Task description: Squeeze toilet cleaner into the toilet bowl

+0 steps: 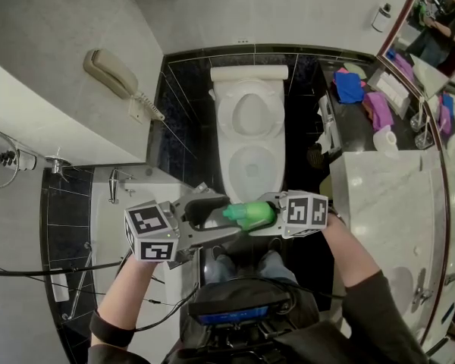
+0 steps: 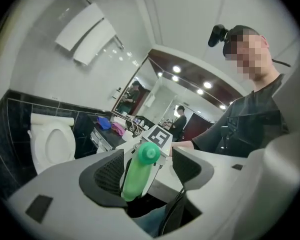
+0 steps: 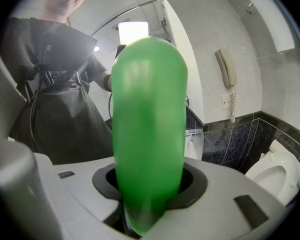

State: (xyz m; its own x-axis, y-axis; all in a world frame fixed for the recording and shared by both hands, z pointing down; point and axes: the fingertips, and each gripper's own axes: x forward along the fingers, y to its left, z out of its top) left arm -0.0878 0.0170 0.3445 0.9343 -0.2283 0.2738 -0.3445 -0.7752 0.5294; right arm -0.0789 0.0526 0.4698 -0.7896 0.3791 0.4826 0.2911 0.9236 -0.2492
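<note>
The green toilet cleaner bottle (image 1: 250, 214) lies roughly level in front of me, above my knees, with my right gripper (image 1: 269, 217) shut on its body. In the right gripper view the bottle (image 3: 147, 134) fills the middle, clamped between the dark pads. My left gripper (image 1: 212, 211) faces it from the left, jaws open around the capped end. In the left gripper view the green cap (image 2: 150, 154) sits between the spread pads, with a gap on its right side. The white toilet (image 1: 248, 127) stands ahead with its lid up and the bowl (image 2: 50, 144) open.
A wall phone (image 1: 114, 74) hangs at the left. A dark counter (image 1: 341, 120) with blue and pink cloths and a paper roll (image 1: 384, 139) runs along the right, beside a marble vanity (image 1: 394, 196). Shower fittings (image 1: 15, 158) are at far left. Dark tiled walls flank the toilet.
</note>
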